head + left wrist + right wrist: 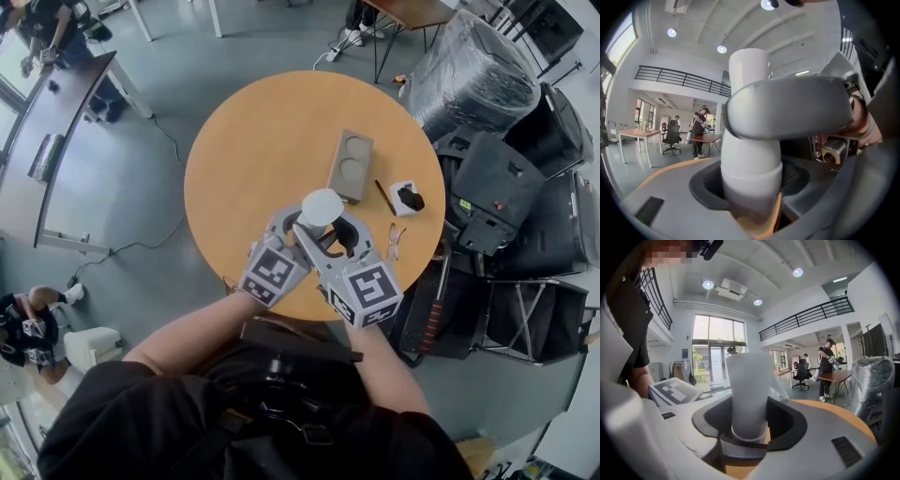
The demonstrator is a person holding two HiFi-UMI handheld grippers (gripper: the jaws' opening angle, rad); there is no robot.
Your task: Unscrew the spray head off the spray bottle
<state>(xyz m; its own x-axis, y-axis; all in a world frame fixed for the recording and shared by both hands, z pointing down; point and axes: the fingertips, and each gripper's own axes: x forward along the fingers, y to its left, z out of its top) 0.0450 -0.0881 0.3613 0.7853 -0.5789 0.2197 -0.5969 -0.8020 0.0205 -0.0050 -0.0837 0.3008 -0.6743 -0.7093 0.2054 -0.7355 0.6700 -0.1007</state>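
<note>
The white spray bottle is held upright at the near part of the round wooden table, between both grippers. The left gripper is clamped on the wider lower body. The right gripper is closed round the narrower spray head.

For a clean unscrewing, the body should be kept fixed by the left grip while the head is turned about the bottle's own axis. No tilt should be allowed, so that the thread is not jammed. Slipping on the smooth plastic is the likely fault.

The step between body and head is shown only in the left gripper view, where it is crossed by a right jaw. The two-hollow grey block and the pen are shown only in the head view.
</note>
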